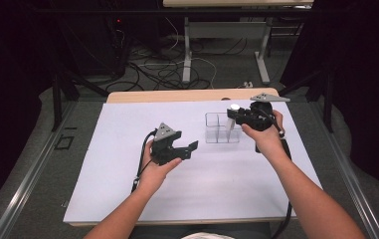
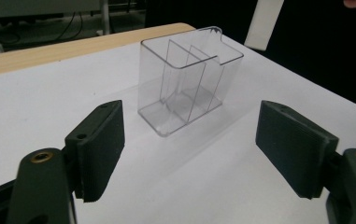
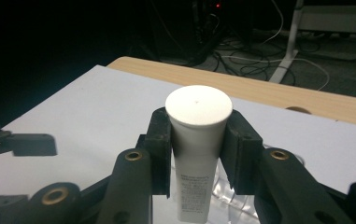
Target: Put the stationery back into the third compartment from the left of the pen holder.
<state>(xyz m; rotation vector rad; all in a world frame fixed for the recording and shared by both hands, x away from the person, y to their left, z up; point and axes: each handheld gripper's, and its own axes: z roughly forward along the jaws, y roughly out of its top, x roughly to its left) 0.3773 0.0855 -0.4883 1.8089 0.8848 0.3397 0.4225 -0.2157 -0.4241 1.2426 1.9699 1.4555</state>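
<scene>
Two grippers work over the white table. Left of centre in the high view, the left gripper hangs with its jaws spread wide and nothing between them; from its own camera the pads frame bare table, and the clear box stands beyond them, upper middle of that frame. Right of centre, that clear box shows several compartments. At the upper right, the right gripper is clamped on a white tube, cap up, seemingly with its lower end over the box, though that part is dim.
</scene>
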